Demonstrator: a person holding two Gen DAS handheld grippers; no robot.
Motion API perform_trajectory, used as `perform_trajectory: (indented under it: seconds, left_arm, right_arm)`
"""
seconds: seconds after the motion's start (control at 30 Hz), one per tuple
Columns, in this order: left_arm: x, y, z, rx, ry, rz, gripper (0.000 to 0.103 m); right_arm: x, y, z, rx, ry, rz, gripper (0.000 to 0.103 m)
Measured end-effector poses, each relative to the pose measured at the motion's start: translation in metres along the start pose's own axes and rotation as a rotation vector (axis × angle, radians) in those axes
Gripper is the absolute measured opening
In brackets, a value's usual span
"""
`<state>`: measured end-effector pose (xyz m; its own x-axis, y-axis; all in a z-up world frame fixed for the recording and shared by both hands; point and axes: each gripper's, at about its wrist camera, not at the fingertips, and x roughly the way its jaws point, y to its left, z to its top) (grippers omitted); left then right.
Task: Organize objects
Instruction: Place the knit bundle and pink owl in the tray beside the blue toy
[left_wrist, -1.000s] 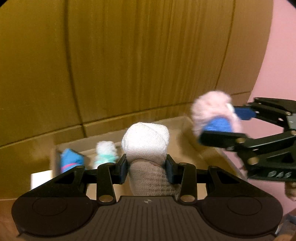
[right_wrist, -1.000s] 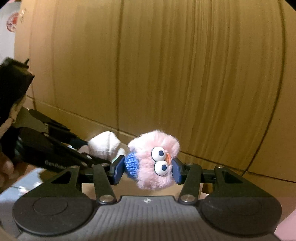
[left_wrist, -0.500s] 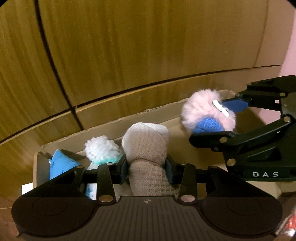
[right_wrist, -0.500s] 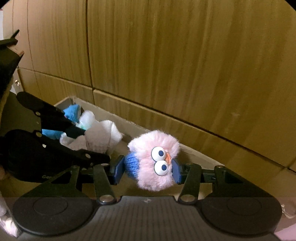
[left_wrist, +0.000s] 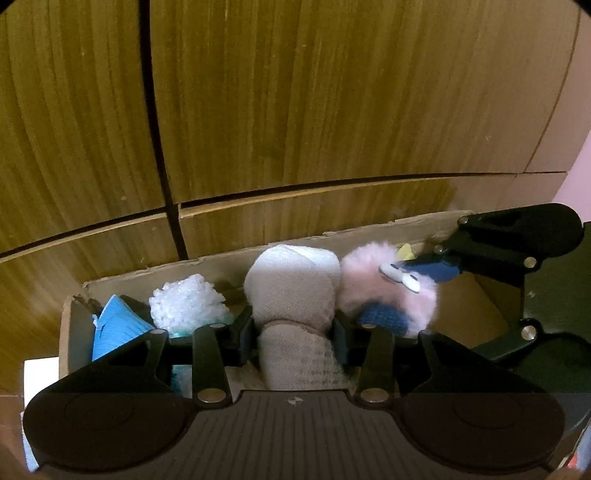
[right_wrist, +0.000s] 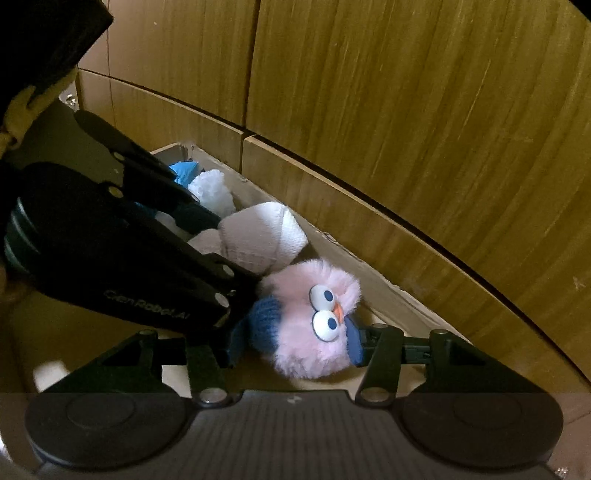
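Both grippers are now lowering their loads into the shallow brown cardboard box. The left gripper and right gripper are opening their jaws, releasing a rolled beige knitted sock and, at its three o'clock, a fluffy pink googly-eyed toy bird: the placing step is nearly done.

Wood-grain panels fill view beyond jaws, dark seams crossing. Pink wall at far right edge, past jaws. White patch low left, outside left jaw.
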<state>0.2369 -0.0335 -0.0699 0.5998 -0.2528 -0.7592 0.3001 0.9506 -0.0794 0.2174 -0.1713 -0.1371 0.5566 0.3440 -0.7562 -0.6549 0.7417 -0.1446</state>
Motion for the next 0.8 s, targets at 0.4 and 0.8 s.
perform_trajectory:
  seconds: [0.4,0.8]
  left_arm:
    - [-0.029,0.001,0.007,-0.018,-0.047,-0.009,0.083]
    - [-0.092,-0.012,-0.001,-0.037,-0.113,-0.022,0.086]
  right_arm:
    - [-0.003,0.021,0.009,-0.004,0.006,-0.045,0.077]
    - [-0.077,0.034,0.013,0.015,-0.059,-0.079,0.079]
